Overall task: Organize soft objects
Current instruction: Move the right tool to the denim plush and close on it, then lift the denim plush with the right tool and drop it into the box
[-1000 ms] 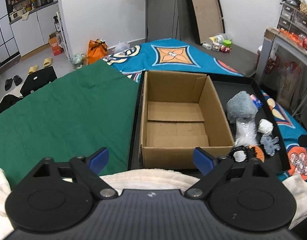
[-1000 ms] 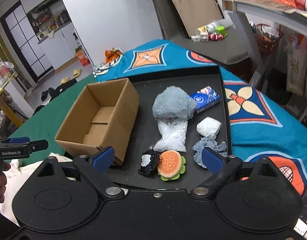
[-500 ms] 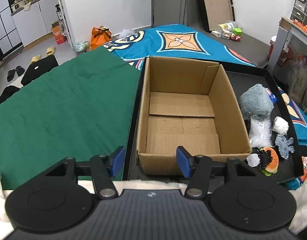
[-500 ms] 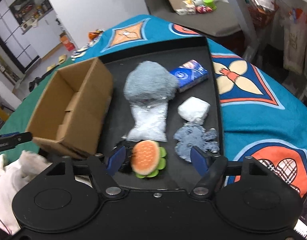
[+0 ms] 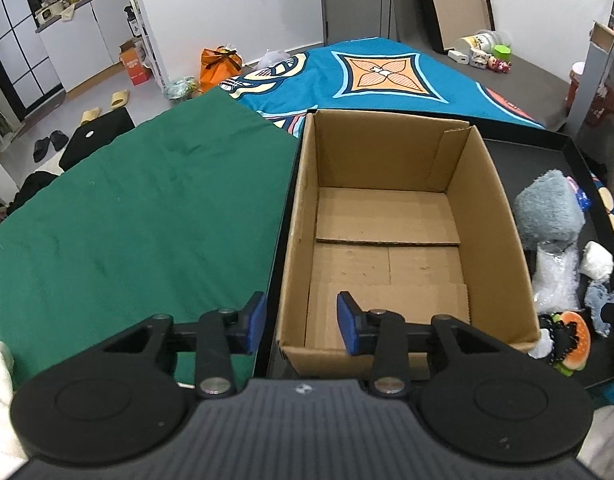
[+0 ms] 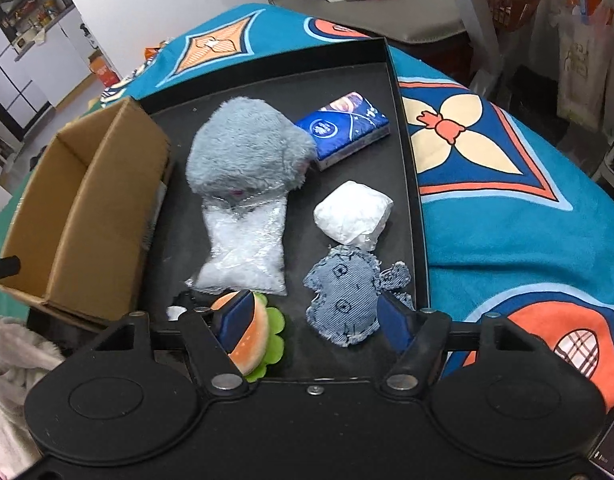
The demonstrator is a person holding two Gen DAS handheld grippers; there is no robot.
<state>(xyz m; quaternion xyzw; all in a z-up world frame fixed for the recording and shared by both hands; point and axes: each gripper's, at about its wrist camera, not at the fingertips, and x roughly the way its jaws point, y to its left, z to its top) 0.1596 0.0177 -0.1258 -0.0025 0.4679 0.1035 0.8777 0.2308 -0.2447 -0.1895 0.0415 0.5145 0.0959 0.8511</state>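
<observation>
Left tool [image 5: 301, 322] now narrower than half a second ago, still partly open, empty, straddling the near left corner wall of the open brown cardboard box [image 5: 403, 240]. Box itself bare inside, sitting at the left of the shallow black tray [image 6: 403, 128].

Right tool [image 6: 313, 318] lower and closer than before, spread wide, holding nothing; left fingertip [image 6: 237, 316] over the orange-and-green plush burger [image 6: 259, 344], right fingertip beside the frayed blue denim patch toy [image 6: 347, 292].

Beyond these, unmoved on the tray: crinkled clear plastic bag [image 6: 243, 248], fluffy grey plush [image 6: 243, 148], white wrapped bundle [image 6: 353, 214], blue tissue packet [image 6: 347, 126].
</observation>
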